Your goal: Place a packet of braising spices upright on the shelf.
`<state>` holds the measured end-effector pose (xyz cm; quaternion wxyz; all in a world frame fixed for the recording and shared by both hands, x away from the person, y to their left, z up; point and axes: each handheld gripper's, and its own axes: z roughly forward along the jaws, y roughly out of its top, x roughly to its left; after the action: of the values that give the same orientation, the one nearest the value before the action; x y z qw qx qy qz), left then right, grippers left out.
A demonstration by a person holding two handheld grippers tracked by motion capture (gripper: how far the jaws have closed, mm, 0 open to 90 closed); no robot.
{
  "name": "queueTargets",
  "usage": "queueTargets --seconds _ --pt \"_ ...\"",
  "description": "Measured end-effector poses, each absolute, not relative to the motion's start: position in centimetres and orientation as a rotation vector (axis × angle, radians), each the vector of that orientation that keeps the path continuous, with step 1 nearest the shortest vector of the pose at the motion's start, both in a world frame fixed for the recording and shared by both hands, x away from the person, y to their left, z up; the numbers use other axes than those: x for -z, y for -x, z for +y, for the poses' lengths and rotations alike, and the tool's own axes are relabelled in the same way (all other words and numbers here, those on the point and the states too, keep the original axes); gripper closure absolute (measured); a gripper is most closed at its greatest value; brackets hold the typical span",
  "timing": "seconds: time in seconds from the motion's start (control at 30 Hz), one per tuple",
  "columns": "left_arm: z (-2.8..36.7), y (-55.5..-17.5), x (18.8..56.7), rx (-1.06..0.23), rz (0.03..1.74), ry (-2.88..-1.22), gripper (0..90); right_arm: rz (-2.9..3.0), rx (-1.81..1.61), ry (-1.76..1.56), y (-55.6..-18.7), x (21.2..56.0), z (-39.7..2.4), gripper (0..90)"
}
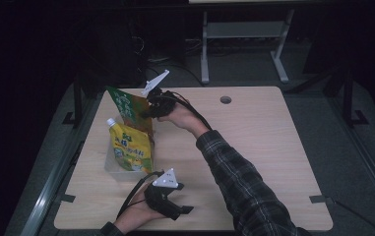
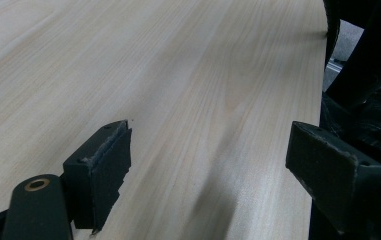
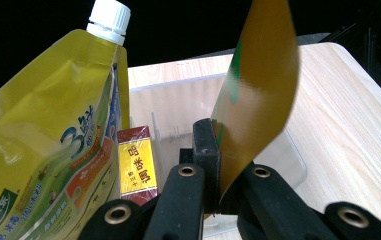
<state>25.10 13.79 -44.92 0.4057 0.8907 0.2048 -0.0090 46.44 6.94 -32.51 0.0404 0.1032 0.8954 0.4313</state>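
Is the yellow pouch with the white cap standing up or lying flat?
Standing up. The yellow pouch sits in the clear bin with its white cap at the top, leaning slightly.

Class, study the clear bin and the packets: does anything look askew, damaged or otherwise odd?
Yes. The flat green-and-orange packet, pinched by the right gripper, bows sideways above the clear plastic bin. The yellow spouted pouch leans tilted inside. Nothing looks spilled or torn.

yellow pouch [image 1: 130, 146] crowds bin [image 1: 110, 164], tabletop [image 1: 264, 142] open
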Motion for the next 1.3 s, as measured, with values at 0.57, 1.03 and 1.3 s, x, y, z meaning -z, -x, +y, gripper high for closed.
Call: queueTargets --seconds 0.57,1.03,1.3 --pt "13.6 -25.1 45.1 0.029 0.510 -2.255 17.7 2.695 -1.297 -0.405 -46.0 32.8 6.7 56.3" --pt "13.8 -25.3 45.1 0.021 0.520 -2.259 17.6 2.686 -1.314 -0.480 -44.4 33.0 3.1 30.9" --pt "14.2 -25.4 44.9 0.003 0.514 -2.262 17.6 2.656 -1.307 -0.524 -42.8 33.9 0.5 26.7"
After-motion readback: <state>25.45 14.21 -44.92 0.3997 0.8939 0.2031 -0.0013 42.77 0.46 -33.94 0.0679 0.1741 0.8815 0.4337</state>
